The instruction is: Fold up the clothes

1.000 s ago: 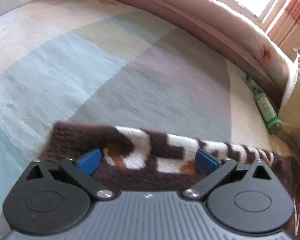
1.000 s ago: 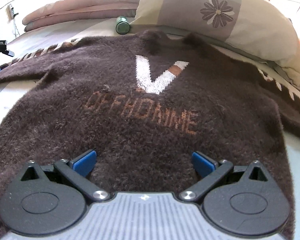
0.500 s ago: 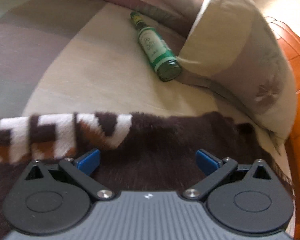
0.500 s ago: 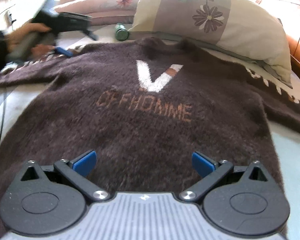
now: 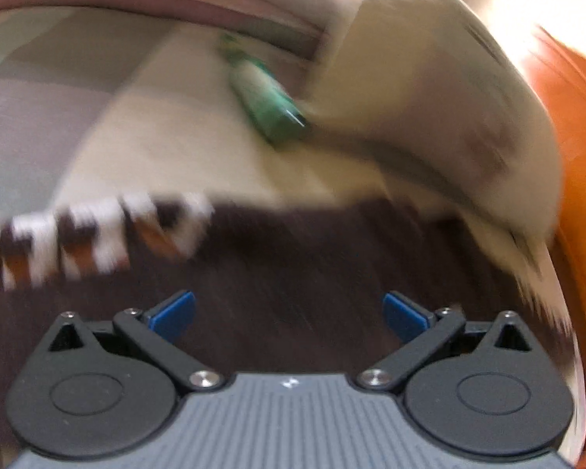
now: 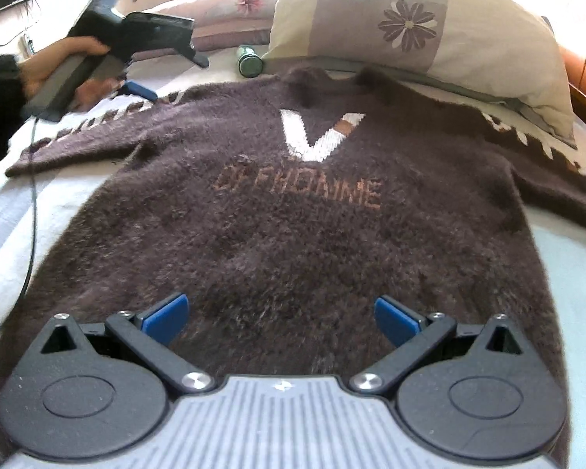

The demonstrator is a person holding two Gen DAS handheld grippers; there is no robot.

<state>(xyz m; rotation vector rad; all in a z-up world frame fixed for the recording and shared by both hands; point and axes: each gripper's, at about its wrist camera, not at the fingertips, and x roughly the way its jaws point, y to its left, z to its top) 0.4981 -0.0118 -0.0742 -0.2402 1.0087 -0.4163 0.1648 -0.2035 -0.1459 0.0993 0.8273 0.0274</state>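
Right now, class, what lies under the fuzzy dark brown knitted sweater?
The fuzzy dark brown knitted sweater lies spread flat on a pale bedsheet, which shows around its edges. Its collar touches the floral pillow. Anything beneath its body is covered.

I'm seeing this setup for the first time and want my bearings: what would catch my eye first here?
A fuzzy dark brown sweater lies spread flat on the bed, front up, a white V and orange lettering on its chest. Beyond its collar rests a flowered pillow with a green bottle beside it. At upper left a hand holds the left gripper over the patterned sleeve; the right gripper hangs open above the hem.
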